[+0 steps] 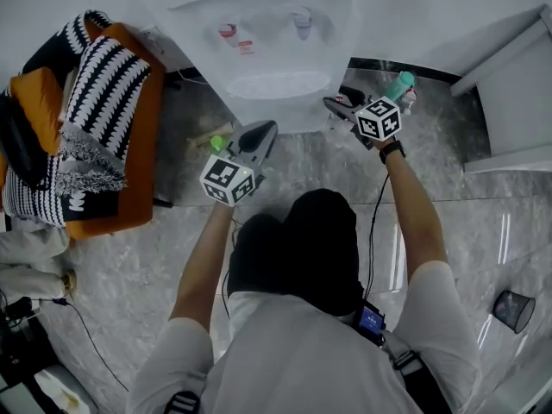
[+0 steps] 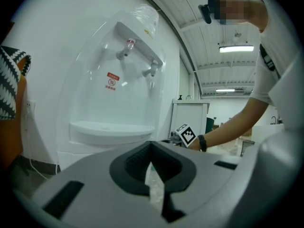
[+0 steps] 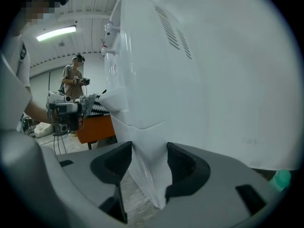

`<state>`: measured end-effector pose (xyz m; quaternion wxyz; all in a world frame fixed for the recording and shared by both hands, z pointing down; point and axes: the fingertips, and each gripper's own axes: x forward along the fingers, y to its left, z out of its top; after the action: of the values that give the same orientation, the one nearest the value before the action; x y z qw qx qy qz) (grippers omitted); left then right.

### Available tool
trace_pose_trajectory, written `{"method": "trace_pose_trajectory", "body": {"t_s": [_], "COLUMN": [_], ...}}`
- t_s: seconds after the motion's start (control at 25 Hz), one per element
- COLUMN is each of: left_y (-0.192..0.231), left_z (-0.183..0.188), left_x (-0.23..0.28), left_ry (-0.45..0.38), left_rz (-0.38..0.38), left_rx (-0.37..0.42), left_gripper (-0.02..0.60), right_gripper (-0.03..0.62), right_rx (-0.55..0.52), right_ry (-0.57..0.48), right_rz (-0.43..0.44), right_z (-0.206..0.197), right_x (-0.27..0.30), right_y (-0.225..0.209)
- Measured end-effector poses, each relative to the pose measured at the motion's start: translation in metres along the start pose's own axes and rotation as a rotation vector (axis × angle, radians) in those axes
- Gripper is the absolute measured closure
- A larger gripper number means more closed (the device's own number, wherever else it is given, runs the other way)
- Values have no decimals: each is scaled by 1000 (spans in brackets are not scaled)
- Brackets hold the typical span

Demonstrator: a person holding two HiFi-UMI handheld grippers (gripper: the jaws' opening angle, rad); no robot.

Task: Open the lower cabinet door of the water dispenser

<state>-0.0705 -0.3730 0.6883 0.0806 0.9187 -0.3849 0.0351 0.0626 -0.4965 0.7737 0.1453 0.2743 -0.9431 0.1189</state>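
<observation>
At the right front corner of the water dispenser (image 1: 276, 50), the right gripper (image 1: 332, 103) is held with jaws spread wide, the edge of the lower cabinet door (image 3: 145, 144), under the drip tray (image 1: 278, 84), straddled but not pinched, apparently lined up for a pull. The left gripper (image 1: 266, 130) is held clenched on nothing, out front.

My grey left gripper (image 2: 152, 163) hid the lower part of the tall white plastic water dispenser (image 2: 95, 108); its small red sticker (image 2: 112, 81) was unreadable.
</observation>
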Motion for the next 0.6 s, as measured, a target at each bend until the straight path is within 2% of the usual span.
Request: {"method": "trace_pose_trajectory", "body": {"t_s": [0.16,0.4,0.6], "left_y": [1,-10,-13], "left_z": [-3,-7,-6], "left_x": [-3,1,-3], "left_ry": [-3,-19,-30], "left_rz": [3,-21,-17], "left_rx": [-11,-37,-30], "left_gripper": [575,575,575], "right_gripper": [361,390,402], "right_rx": [-3,48,52], "right_ry": [6,29,47], "right_rz": [6,-19,-23], "right_z": [-1,-2,1], "right_x": [1,-2,-2], "right_y": [2,3,2]}}
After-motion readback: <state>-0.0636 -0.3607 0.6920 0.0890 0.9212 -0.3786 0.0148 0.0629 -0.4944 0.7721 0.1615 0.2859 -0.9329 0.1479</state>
